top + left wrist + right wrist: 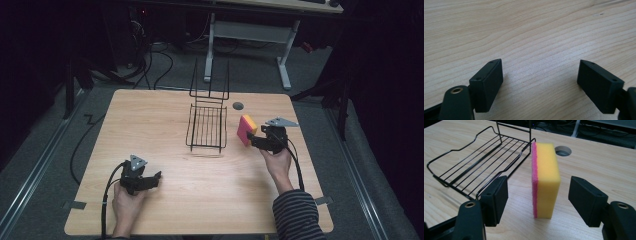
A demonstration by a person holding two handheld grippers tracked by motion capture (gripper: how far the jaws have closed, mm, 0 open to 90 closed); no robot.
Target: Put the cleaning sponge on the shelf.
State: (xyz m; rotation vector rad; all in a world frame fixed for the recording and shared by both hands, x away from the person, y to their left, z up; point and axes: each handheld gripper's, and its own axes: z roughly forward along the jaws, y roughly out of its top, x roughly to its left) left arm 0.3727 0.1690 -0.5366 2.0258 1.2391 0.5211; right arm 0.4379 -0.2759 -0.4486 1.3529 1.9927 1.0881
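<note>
A yellow sponge with a pink scouring side [546, 180] stands on end on the wooden table [165, 120], just right of a black wire rack [474, 162]. My right gripper [537, 181] is open, its jaws on either side of the sponge with a clear gap to each pad. In the high view the sponge [246, 129] sits at the tips of the right gripper [256, 140], beside the rack [206, 127]. My left gripper [154, 180] rests near the table's front left. It is open over bare wood, as the left gripper view [540, 67] shows.
A round cable hole [238, 105] lies behind the sponge, also seen in the right gripper view [563, 150]. The rack's tall wire back rises at its far end. A desk frame and cables stand on the floor beyond the table.
</note>
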